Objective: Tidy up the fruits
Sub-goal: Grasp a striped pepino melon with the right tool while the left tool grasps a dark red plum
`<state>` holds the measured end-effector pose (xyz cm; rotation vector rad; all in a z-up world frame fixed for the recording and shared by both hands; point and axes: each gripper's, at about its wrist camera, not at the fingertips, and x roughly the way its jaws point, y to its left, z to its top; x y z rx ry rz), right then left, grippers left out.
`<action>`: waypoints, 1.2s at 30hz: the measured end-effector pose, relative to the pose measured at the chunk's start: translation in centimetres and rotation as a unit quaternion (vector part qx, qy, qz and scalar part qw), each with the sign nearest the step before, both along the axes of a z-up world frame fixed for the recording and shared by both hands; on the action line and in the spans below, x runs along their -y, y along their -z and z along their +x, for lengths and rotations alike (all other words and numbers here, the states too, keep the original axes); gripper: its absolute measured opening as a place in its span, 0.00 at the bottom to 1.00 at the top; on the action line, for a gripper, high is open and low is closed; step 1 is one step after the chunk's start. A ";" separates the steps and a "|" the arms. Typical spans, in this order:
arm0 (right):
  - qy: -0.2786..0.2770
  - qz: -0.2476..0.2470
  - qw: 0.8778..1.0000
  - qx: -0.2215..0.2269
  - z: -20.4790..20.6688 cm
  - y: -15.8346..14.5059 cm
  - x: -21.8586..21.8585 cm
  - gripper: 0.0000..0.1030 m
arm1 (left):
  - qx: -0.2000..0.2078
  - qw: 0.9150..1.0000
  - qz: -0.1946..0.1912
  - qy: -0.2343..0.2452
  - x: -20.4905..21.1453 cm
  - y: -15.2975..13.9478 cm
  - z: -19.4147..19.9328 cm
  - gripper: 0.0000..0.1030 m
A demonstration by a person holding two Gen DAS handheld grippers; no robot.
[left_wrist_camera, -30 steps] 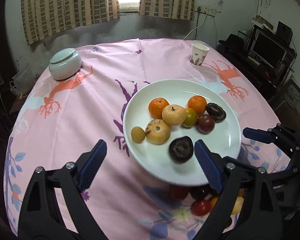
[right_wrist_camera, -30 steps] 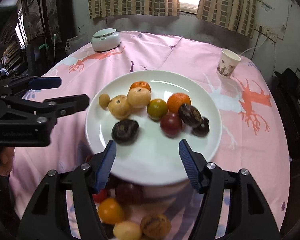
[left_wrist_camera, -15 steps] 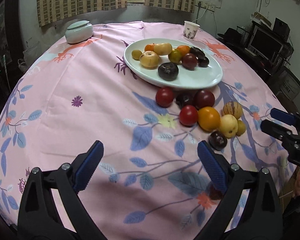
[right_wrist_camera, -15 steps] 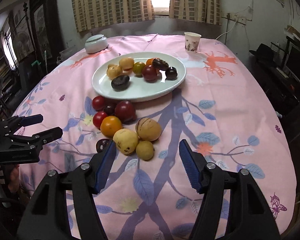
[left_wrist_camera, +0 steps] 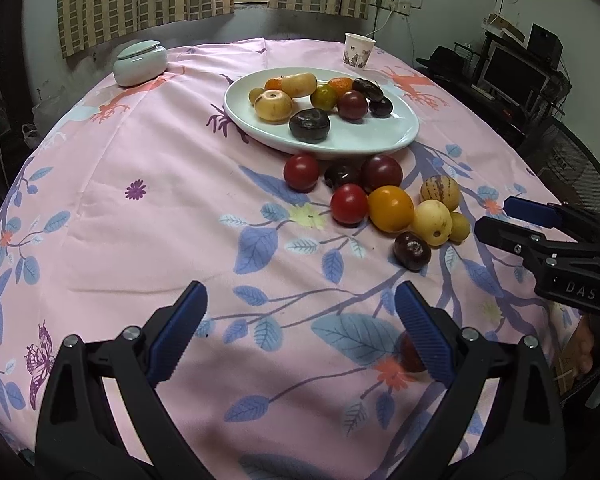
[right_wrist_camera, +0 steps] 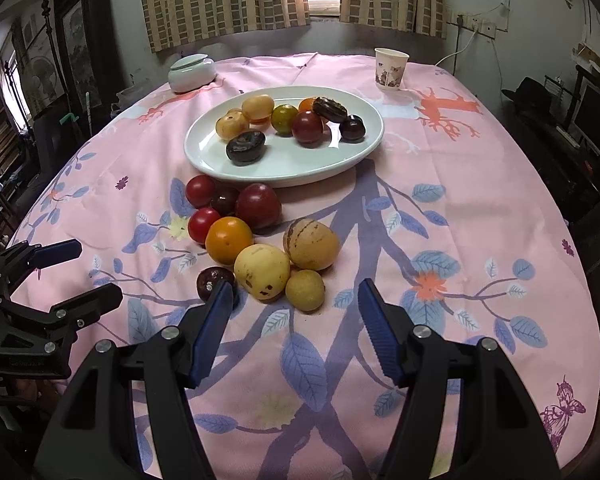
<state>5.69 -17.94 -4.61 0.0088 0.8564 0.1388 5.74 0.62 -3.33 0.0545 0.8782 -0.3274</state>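
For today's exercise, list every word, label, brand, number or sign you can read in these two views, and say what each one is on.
"DAS": raised letters on the black body of the right gripper, seen in the left wrist view.
Raised lettering on the left gripper body in the right wrist view: too blurred to read.
Paper cup: a printed picture only, no words legible.
Plate, tablecloth and lidded jar: no text.

Dim window-lit room (fisheye-warped, dark corners)
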 end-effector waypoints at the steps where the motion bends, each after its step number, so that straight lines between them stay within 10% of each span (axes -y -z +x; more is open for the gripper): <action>1: 0.000 0.002 1.000 -0.001 0.3 -0.1 0.0 0.64 | 0.000 1.000 0.000 0.001 0.0 0.0 0.0 0.94; 13: 0.068 0.069 0.994 -0.045 6.7 2.6 2.0 0.64 | 0.006 1.000 0.001 0.001 -1.5 0.4 -0.3 0.94; 18: 0.054 0.082 0.994 -0.050 7.0 2.6 1.7 0.38 | 0.005 1.000 -0.003 0.000 -2.1 0.3 -0.3 0.94; 27: 0.054 0.048 0.997 0.008 1.2 -0.8 3.0 0.38 | -0.002 1.000 -0.004 0.002 -1.6 0.0 -0.8 0.94; 36: 0.041 0.039 0.998 -0.030 -3.6 2.7 4.8 0.39 | 0.011 0.999 0.016 0.035 2.2 -0.2 -3.1 0.94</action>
